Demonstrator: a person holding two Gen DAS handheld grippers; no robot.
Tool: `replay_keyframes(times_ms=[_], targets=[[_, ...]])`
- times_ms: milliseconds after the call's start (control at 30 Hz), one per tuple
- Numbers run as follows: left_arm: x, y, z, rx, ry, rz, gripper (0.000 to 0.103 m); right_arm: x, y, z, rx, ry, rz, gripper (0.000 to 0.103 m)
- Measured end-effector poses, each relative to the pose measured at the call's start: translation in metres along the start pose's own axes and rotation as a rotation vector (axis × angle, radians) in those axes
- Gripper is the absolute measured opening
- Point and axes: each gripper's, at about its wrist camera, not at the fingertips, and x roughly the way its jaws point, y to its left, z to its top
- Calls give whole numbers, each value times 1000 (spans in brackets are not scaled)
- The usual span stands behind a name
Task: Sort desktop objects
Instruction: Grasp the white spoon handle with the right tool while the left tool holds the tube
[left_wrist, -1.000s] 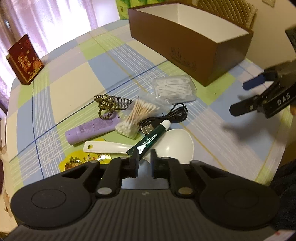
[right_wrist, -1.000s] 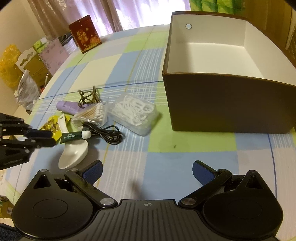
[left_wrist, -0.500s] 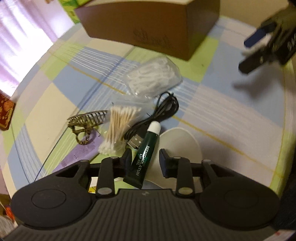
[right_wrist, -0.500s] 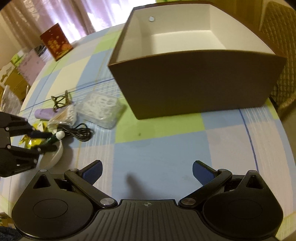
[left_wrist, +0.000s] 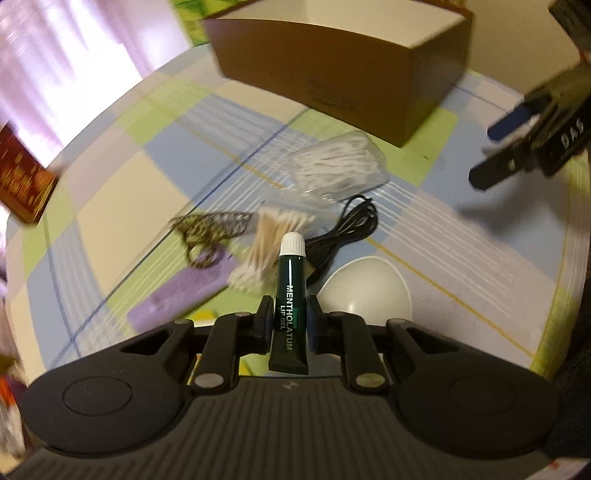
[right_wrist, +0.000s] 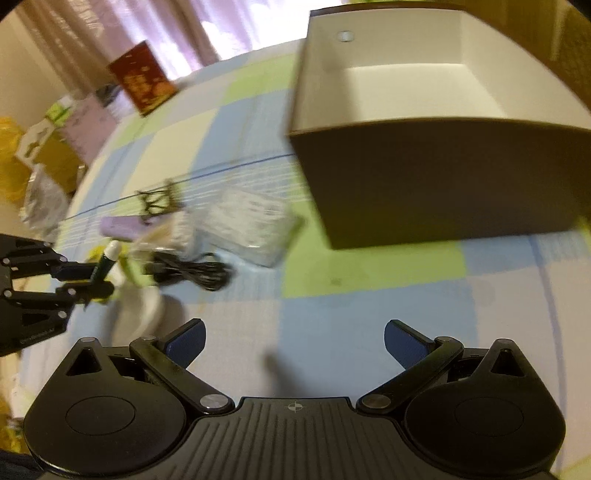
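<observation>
Box interior shows bare white walls and floor: 0 items sorted so far, by my reading.

Left hand-held gripper has its jaws closing on the green lip gel tube; the tube sits upright between the pads, white cap up, lifted over the pile. This looks like item 1 on its way to the box.

Right hand-held gripper is spread wide with nothing between its jaws, hovering over bare cloth in front of the box.

Left on the worktop: hair claw, purple tube, cotton swabs, black cable, clear packet of floss picks, white spoon.

Surface: checked cloth in blue, green, cream. Room: curtained window behind, red box at the far edge, bags and clutter beyond the worktop's edge.
</observation>
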Motion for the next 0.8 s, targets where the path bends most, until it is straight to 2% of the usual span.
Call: replay_keyframes(times_ms=[133, 200, 233, 367, 500, 633, 700, 800], targets=[[-17, 9, -17, -117, -6, 19, 15, 10, 22, 7, -42, 17, 109, 96], [-24, 13, -26, -180, -7, 26, 15, 17, 33, 11, -62, 33, 164, 83], [-27, 15, -31, -212, -7, 27, 15, 23, 40, 13, -61, 50, 198, 80], [-38, 20, -47, -302, -4, 49, 15, 46, 58, 16, -30, 114, 282, 57], [-47, 23, -60, -354, -3, 70, 15, 68, 64, 14, 60, 182, 312, 37], [-54, 23, -69, -392, -4, 89, 15, 80, 60, 11, 179, 215, 319, 26], [-57, 24, -74, -411, -5, 91, 15, 84, 55, 9, 245, 230, 325, 12], [-59, 25, -79, -430, -6, 94, 15, 89, 45, 5, 363, 238, 342, 3]])
